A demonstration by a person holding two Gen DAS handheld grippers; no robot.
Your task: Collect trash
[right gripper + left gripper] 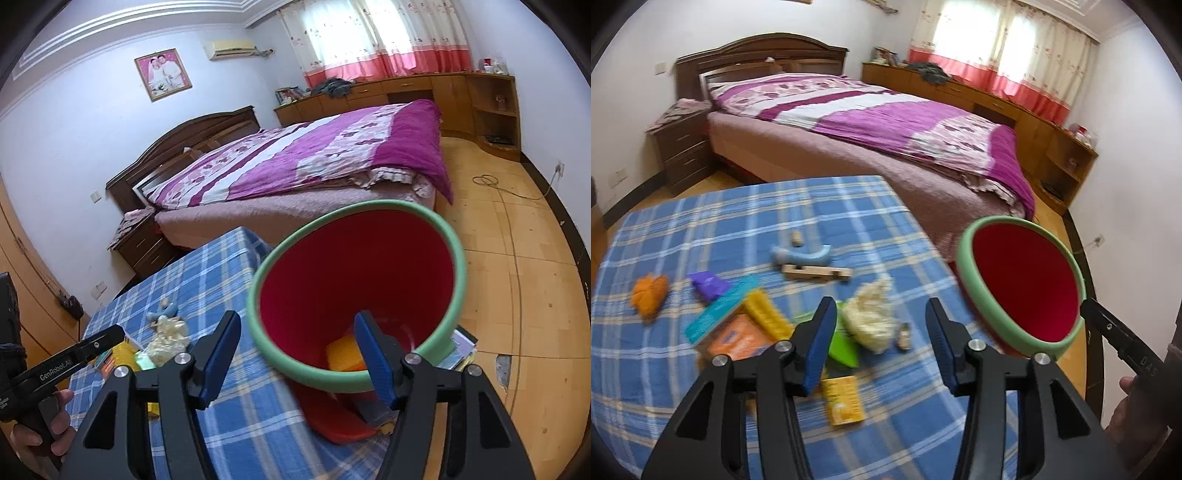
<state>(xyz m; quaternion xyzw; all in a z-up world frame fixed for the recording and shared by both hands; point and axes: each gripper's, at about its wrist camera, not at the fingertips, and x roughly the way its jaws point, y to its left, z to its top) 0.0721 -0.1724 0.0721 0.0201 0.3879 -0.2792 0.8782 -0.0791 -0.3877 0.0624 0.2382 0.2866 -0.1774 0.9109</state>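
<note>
Grippers, left (881,347) and right (295,360), both spread and holding nothing, trash (871,317) scattered on checked cloth (701,229) beside red bucket (354,266), probably parked close for dropping.

Bright window (993,37) daylight, motion blur, fisheye warp

Blue plaid table (701,229): orange crumple (650,295), purple scrap (709,286), cream wad (871,317), yellow carton (846,404), wooden block (816,273).
</note>
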